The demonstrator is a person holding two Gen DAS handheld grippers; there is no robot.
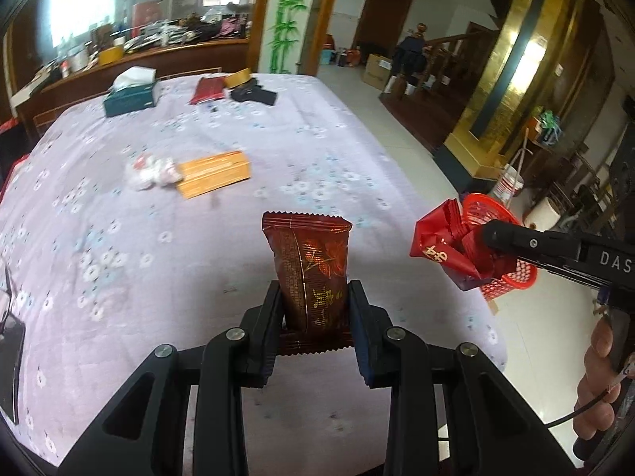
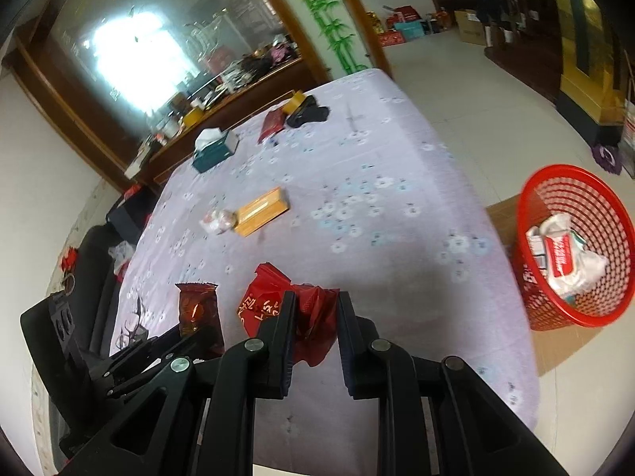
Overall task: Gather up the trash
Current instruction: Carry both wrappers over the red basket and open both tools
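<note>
In the left wrist view my left gripper (image 1: 313, 291) is shut on a dark red-brown snack wrapper (image 1: 307, 254), which stands upright between the pads above the lilac floral tablecloth (image 1: 301, 135). To its right, my right gripper (image 1: 482, 238) is shut on a crumpled red plastic bag (image 1: 440, 242). The right wrist view shows the same red bag (image 2: 270, 301) pinched by the right gripper (image 2: 316, 301), with the snack wrapper (image 2: 198, 305) held up at its left. A red mesh basket (image 2: 595, 176) stands on the floor past the table's right edge, with white and red trash inside.
On the cloth lie an orange box (image 1: 214, 174), a crumpled white-and-red wrapper (image 1: 152, 172), a teal tissue box (image 1: 129, 97), a red packet (image 1: 206, 91) and a black item (image 1: 254, 95). A hand (image 1: 599, 388) holds the right gripper. Cardboard (image 2: 504, 206) lies under the basket.
</note>
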